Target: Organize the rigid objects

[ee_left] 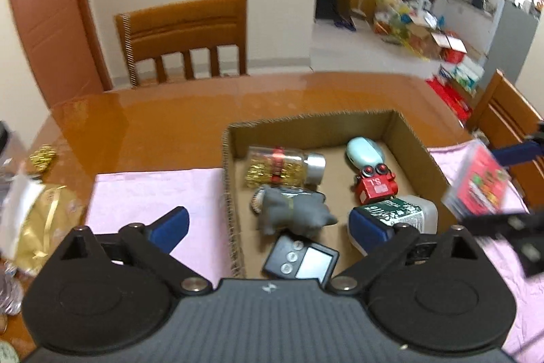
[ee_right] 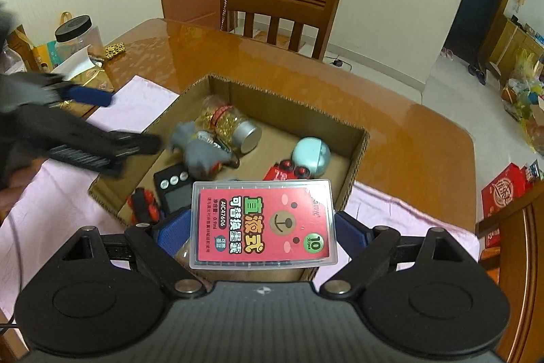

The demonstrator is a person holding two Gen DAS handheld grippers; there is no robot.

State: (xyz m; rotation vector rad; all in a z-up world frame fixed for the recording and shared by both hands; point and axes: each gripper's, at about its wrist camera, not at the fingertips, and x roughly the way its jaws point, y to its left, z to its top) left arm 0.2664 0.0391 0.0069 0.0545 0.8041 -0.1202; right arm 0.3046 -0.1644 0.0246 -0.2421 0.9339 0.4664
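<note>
My right gripper (ee_right: 263, 230) is shut on a clear plastic case with a red bear label (ee_right: 263, 221), held above the near right corner of the cardboard box (ee_right: 289, 99); the case also shows in the left wrist view (ee_left: 477, 184). My left gripper (ee_left: 268, 227) is open and empty above the box's near left edge. In the box (ee_left: 234, 172) lie a glass jar of gold bits (ee_left: 282, 170), a grey plush toy (ee_left: 295, 210), a black timer (ee_left: 301, 261), a pale blue mouse (ee_left: 363, 152), a red toy car (ee_left: 375, 186) and a white bottle (ee_left: 401, 213).
Pink cloths (ee_left: 153, 196) lie on the wooden table (ee_left: 170, 111) on both sides of the box. Gold bags and a clear jar with a black lid (ee_right: 76, 33) crowd the table's left edge. Wooden chairs (ee_left: 185, 39) stand behind and to the right.
</note>
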